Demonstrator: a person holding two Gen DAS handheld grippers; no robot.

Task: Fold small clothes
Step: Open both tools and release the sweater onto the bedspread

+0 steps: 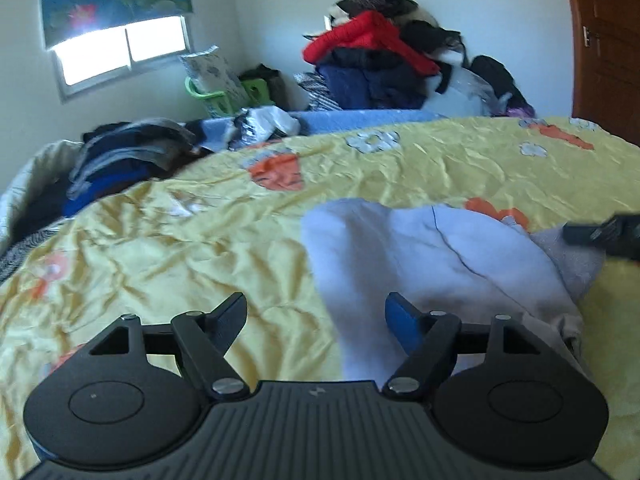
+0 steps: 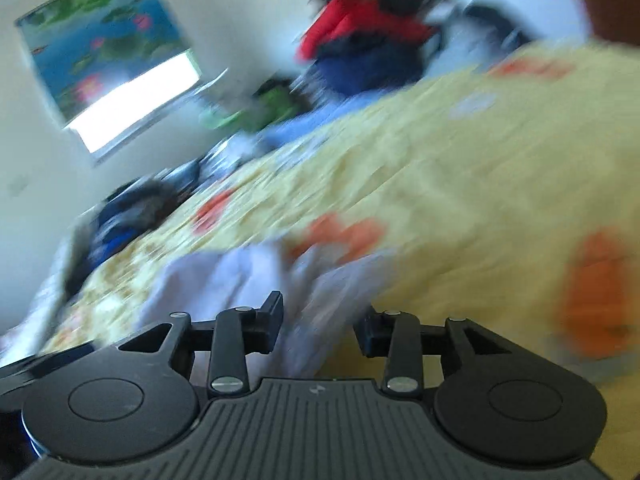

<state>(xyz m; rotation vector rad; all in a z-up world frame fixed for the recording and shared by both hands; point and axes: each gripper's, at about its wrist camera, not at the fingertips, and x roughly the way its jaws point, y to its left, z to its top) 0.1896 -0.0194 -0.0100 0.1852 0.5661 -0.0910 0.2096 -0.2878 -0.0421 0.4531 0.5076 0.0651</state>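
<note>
Left wrist view is sharp: the left gripper [image 1: 316,322] hovers low over a yellow bedspread [image 1: 160,248], its jaws spread wide with nothing between them. A pale lavender garment [image 1: 420,264] lies rumpled on the bedspread; the gripper's right finger sits over the garment's near left part, while the left finger is over bare yellow cloth. Just right of the garment a grey piece of fabric [image 1: 572,264] pokes out from under it, and beyond that the dark tip of the right gripper [image 1: 604,234] enters at the frame edge. Only this view lets the far things read clearly: a stack of dark folded clothes [image 1: 128,160] well left of the garment, and a heap of clothes topped by a red jacket [image 1: 368,40] far behind it against the wall.

Right wrist view is heavily smeared and tilted. It shows what the other cannot: the right gripper [image 2: 320,322] with its jaws apart and holding nothing, the garment [image 2: 248,280] lying beneath and between its fingers, mostly toward the left one. The window [image 2: 136,96] and the red jacket [image 2: 360,20] are only blurs here.
</note>
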